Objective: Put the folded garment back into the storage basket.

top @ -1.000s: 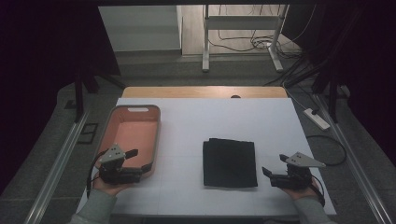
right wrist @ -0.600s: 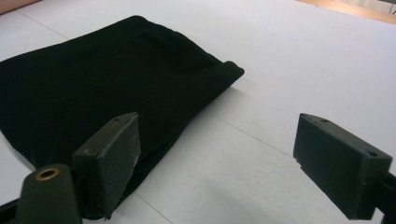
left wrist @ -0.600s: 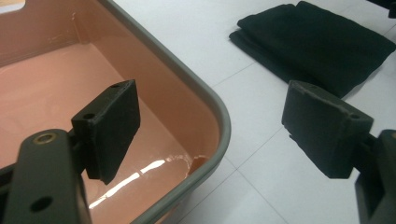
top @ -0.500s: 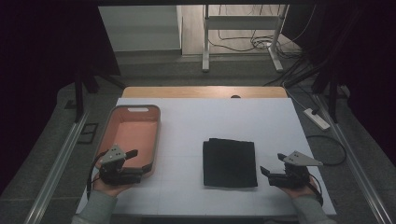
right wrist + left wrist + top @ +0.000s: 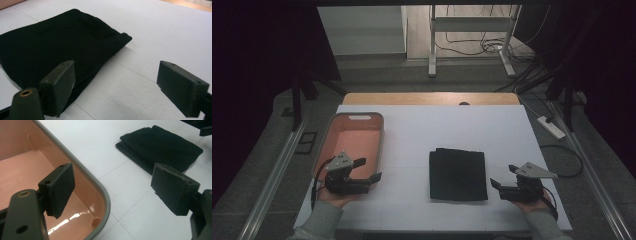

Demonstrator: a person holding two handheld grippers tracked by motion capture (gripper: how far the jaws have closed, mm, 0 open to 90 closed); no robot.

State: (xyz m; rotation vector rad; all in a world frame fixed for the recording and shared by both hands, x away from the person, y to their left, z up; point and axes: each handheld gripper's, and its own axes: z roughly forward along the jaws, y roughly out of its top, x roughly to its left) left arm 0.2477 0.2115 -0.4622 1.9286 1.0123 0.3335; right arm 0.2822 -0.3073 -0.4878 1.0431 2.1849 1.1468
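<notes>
High view: folded black cloth (image 5: pixel 458 174) lies flat on the white table (image 5: pixel 437 125), near the front edge, right of centre. Pink bin (image 5: pixel 353 142) sits at the table's left, nothing seen inside it. Left gripper (image 5: pixel 368 170) rests by the bin's front right corner, jaws spread, holding nothing. Right gripper (image 5: pixel 502 176) sits just right of the cloth, jaws spread too, pointing at the cloth's right edge, not touching it as far as I can tell.

Left gripper view: both jaws wide apart, one over the bin's inside, one over bare table. Bin rim (image 5: pixel 100 187) runs between them. Cloth (image 5: pixel 162 147) lies well apart, farther along the table, still a neat folded stack.

Right gripper view: jaws spread wide, nothing between them but table. Cloth (image 5: pixel 57 47) is just beside the left-hand jaw, its near edge running under or beside that jaw; contact unclear.

Progress, my read: the work looks like moving the cloth, probably into the bin. Nothing is done yet: cloth ungrasped, bin bare. Left to do: close on the cloth, lift, carry it over, set it down.
</notes>
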